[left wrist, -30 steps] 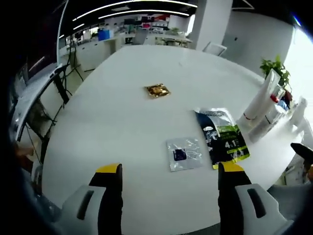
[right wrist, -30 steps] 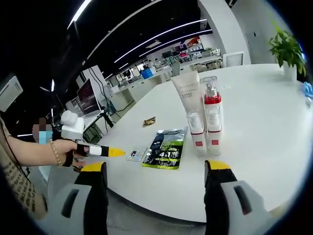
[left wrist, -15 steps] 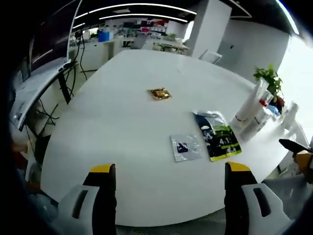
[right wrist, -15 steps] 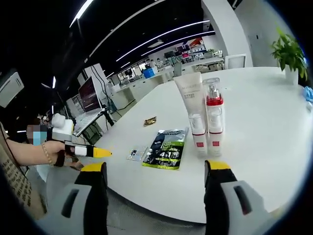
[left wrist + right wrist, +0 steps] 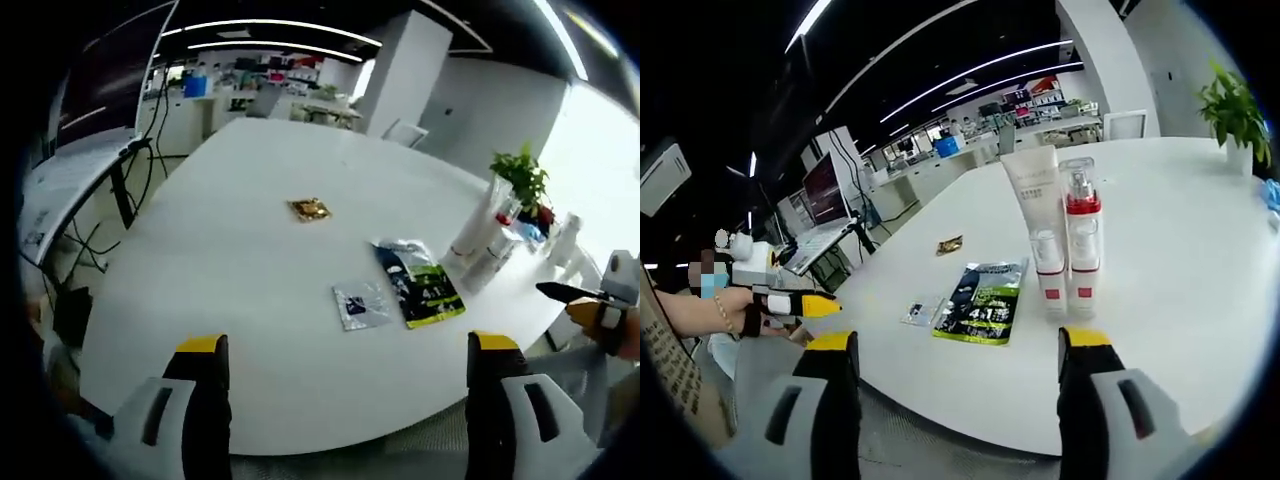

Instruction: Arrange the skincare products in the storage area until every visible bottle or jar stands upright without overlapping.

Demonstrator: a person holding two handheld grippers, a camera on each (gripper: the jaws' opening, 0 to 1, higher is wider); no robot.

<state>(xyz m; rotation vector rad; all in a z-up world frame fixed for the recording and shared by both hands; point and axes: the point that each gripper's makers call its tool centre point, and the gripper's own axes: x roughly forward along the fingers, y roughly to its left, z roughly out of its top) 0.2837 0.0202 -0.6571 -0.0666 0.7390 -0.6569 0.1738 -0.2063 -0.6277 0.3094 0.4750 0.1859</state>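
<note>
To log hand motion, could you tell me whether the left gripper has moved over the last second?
Yes. In the right gripper view, the left gripper has drawn back from the small silver sachet, away from the table.

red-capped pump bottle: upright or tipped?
Upright. The red-capped pump bottle stands on its base on the white table, pump pointing up.

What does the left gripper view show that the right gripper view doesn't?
Left gripper view: the right hand-held gripper pokes in sideways from the right edge, past the table's end.

Right gripper view: the left hand-held gripper comes in from the left, held by a person's hand.

Both: the white table, the green and black sachet, the small silver sachet, the gold packet, the upright bottles and the plant.
</note>
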